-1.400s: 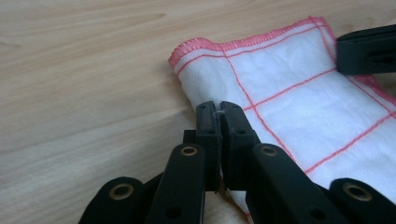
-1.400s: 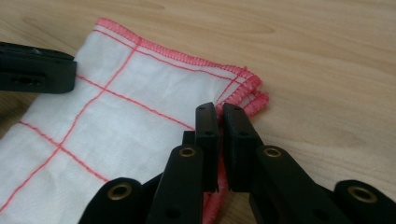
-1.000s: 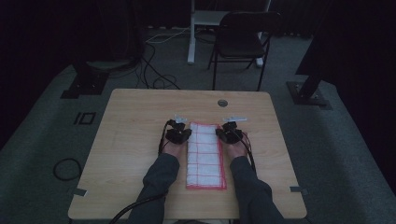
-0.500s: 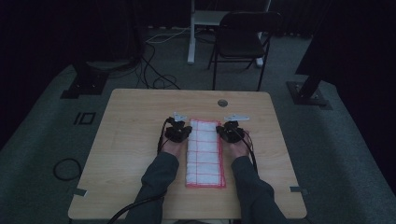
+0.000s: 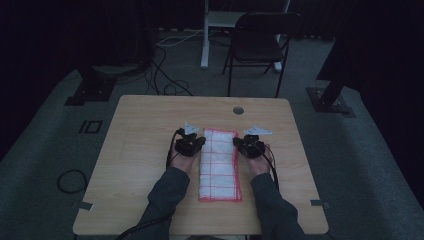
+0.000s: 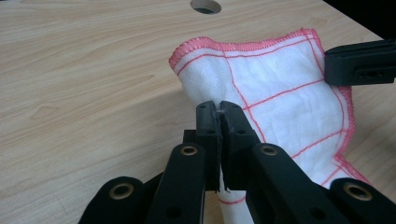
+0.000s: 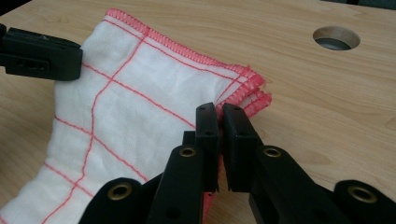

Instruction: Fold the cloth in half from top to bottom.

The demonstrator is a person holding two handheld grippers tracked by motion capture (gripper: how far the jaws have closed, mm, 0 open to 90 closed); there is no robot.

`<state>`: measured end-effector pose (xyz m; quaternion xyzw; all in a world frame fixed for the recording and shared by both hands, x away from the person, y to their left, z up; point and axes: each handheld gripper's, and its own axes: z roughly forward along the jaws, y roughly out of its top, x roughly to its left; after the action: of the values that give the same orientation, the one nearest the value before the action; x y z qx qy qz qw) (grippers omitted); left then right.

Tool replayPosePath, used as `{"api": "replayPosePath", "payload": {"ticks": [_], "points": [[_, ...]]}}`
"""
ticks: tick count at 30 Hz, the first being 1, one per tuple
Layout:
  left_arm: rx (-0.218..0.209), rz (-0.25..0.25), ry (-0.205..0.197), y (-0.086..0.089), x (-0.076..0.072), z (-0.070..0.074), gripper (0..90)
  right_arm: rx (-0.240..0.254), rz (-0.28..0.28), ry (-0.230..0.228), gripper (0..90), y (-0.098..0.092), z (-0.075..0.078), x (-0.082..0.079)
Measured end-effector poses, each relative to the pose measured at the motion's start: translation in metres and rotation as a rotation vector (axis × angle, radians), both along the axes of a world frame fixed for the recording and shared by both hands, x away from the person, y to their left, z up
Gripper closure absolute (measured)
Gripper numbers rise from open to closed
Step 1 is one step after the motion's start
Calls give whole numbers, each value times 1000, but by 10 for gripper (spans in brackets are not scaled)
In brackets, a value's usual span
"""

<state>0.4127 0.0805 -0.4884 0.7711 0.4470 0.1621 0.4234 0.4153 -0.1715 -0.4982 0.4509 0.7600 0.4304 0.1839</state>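
The person's 2 sleeved forearms are reaching forward on either side of the cloth (image 5: 218, 165), a folded white towel with red grid lines and red stitched hem that is lying lengthwise on the wooden surface (image 5: 140, 150). The left tool (image 6: 219, 109) is pinching the cloth's left edge near its far corner, jaws pressed together on the fabric. The right tool (image 7: 220, 114) is clamping the right edge opposite, jaws closed on the layered hem. Both pinched edges are lifting slightly. Beyond the cloth, a round hole (image 5: 238, 110) is sitting in the surface, and a black chair (image 5: 260, 40) is standing farther off.
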Motion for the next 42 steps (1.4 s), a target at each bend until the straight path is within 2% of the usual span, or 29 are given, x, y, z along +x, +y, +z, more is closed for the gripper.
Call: {"api": "replayPosePath", "payload": {"ticks": [9,19,28,31,36,42], "points": [[1,-10,-3,-1,-11,9,877,2,17,-24,862,-3,6,-11],[-24,-26,-20,1,-24,13,877,10,29,-44,862,-7,9,-24],[-41,-34,-26,3,-33,15,877,16,38,-54,862,-8,12,-31],[-68,-33,-24,4,-39,14,877,18,42,-56,862,-8,11,-36],[-87,-34,-20,6,-45,10,876,10,51,-57,862,-8,10,-42],[-93,-42,-21,6,-51,11,876,9,57,-58,862,-9,9,-48]]}}
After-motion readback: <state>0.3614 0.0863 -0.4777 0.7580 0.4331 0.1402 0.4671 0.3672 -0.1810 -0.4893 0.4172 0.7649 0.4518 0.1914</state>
